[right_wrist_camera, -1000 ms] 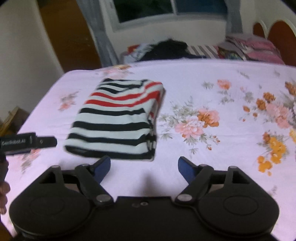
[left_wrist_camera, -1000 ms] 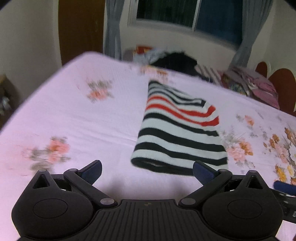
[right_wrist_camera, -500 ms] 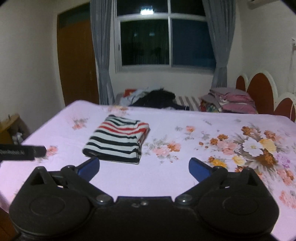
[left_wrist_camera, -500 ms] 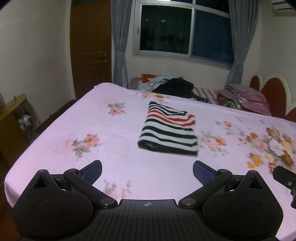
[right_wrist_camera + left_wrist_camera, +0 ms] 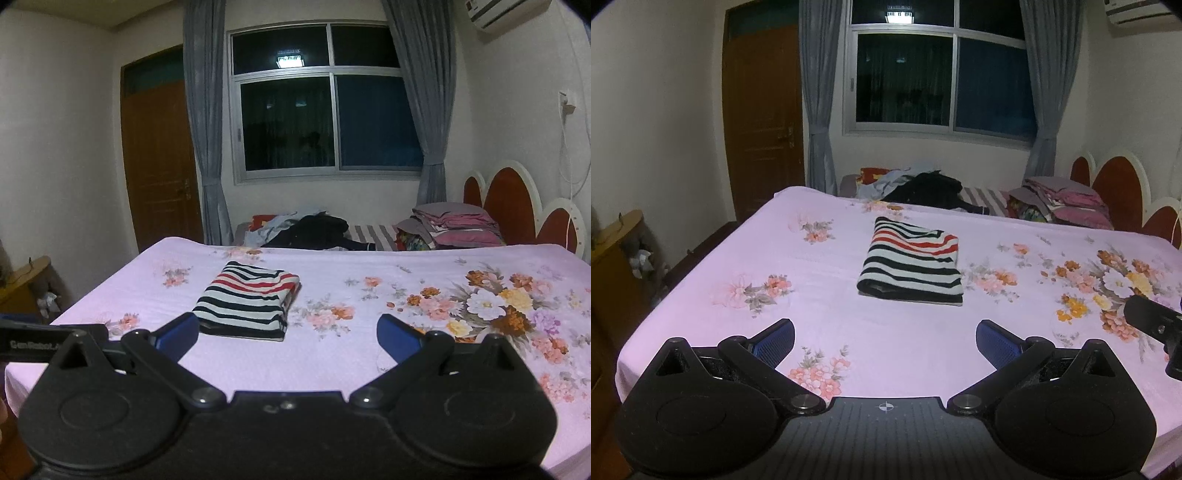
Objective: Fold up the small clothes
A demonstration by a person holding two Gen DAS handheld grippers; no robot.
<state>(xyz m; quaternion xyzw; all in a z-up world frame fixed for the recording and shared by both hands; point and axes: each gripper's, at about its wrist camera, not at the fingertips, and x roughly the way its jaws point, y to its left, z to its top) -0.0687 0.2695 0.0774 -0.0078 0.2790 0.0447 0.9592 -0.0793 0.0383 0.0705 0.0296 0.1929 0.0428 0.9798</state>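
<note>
A folded garment [image 5: 911, 260] with black, white and red stripes lies flat on the pink floral bed sheet [image 5: 827, 295], out ahead of both grippers. My left gripper [image 5: 885, 338] is open, held back near the bed's front edge with nothing between its blue pads. In the right wrist view the same striped garment [image 5: 246, 301] sits ahead and left. My right gripper [image 5: 288, 334] stands wide open and empty there. Part of the right gripper's body [image 5: 1152, 321] shows at the right edge of the left wrist view.
A heap of loose clothes [image 5: 916, 186] lies at the far side of the bed. Folded pink bedding [image 5: 1063, 201] is stacked by the red headboard [image 5: 1115, 181] on the right. A wooden door [image 5: 762, 122] and a curtained window [image 5: 942, 81] are behind. A wooden cabinet [image 5: 617, 251] stands left.
Both grippers have pulled back and risen away from the striped garment, which now looks smaller and farther off. The right gripper's jaws widened. The garment stays folded on the sheet.
</note>
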